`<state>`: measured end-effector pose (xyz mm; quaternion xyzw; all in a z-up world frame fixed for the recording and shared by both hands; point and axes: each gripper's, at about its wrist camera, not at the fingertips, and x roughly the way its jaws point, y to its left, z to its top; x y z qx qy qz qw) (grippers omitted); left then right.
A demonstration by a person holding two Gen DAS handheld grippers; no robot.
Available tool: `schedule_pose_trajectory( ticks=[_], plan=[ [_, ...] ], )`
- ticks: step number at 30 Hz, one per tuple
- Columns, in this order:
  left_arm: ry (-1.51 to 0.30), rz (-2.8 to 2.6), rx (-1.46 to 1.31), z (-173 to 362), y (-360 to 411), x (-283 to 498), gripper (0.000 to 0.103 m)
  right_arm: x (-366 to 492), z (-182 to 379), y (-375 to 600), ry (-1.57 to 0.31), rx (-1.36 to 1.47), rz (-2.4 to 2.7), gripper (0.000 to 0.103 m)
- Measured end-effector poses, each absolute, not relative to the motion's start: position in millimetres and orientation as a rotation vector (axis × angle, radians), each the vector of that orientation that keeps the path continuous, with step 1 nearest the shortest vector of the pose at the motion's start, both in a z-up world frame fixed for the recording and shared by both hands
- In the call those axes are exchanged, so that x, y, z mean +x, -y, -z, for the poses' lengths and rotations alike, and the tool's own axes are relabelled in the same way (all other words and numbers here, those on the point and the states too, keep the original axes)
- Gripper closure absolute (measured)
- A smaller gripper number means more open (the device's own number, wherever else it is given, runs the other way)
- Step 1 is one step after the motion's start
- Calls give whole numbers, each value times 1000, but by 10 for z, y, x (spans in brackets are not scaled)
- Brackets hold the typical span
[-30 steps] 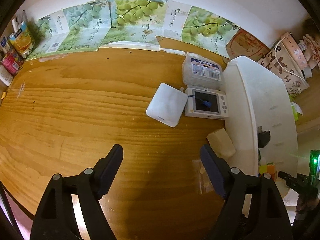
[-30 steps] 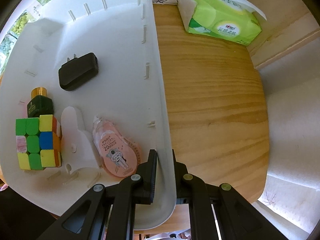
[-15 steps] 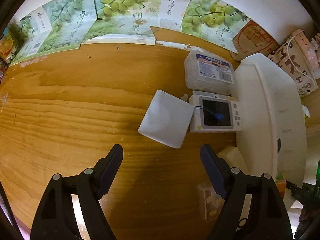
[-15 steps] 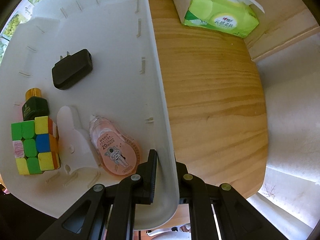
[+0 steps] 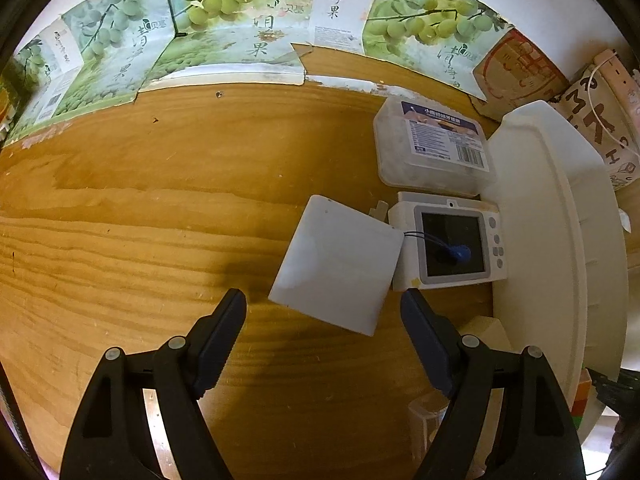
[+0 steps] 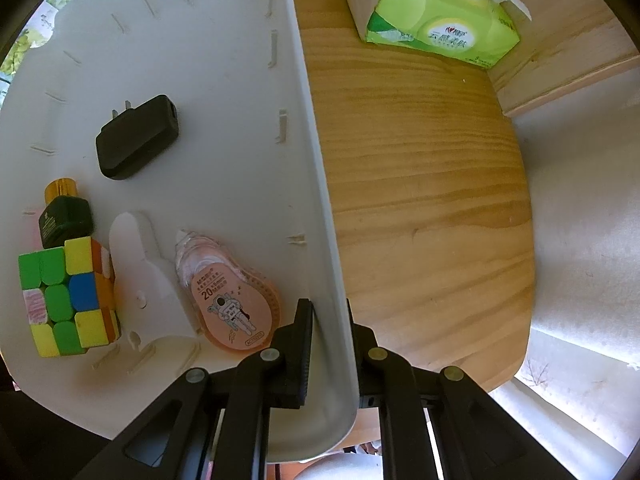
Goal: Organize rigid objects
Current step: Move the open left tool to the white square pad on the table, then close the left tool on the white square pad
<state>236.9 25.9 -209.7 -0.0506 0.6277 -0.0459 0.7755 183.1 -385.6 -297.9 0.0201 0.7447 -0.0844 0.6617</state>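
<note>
Left gripper (image 5: pixel 322 312): black plastic, ribbed pads, jaws spread wide and empty, pointing steeply down at a varnished, grained wooden tabletop (image 5: pixel 160 220)

Flat white square plastic box (image 5: pixel 338 264): smooth, rounded corners, lying tilted on the tabletop at twelve o'clock of the left gripper, its near corner just past the gap between the fingers, touching neither

Small white digital camera (image 5: pixel 452 246): rectangular, dark screen up, blue cord tag lying across it, at three o'clock of the square box and touching it

Translucent lidded plastic case with printed barcode label (image 5: pixel 434 148): rectangular, at twelve o'clock of the camera

White plastic storage tray (image 6: pixel 240 80): matte, slotted walls, thin rounded rim; beside the camera at three o'clock

Right gripper (image 6: pixel 328 320): black, pointing down, pinching the tray's right-hand wall, one finger inside and one outside

Tray contents:
- black wall charger (image 6: pixel 136 142), two prongs, at ten o'clock
- dark green bottle with gold cap (image 6: pixel 64 216), lying at nine o'clock
- multicoloured puzzle cube (image 6: pixel 66 296), touching the bottle
- pink correction-tape dispenser (image 6: pixel 228 300), teardrop-shaped, beside the inner finger

Green soft tissue pack (image 6: pixel 436 16): on the wood at one o'clock, outside the tray
</note>
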Motion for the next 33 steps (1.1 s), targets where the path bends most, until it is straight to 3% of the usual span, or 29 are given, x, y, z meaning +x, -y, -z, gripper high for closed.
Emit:
schedule_pose_trajectory(
  ticks=[20,23,25,33],
  plan=[
    [-1294,97,-67,2200,-225,2477,22,1865,2982,3823,-1711,48,213,89],
    [-1279,114,-75,2187,-209,2486,31,1864,2983,3820,-1711,47,211,89],
    [-1274,129,-83,2168,-198,2475,42,1862,2982,3823,-1711,47,212,89],
    [-1276,136,-76,2160,-176,2458,42,1863,2985,3830,-1711,51,216,89]
  ],
)
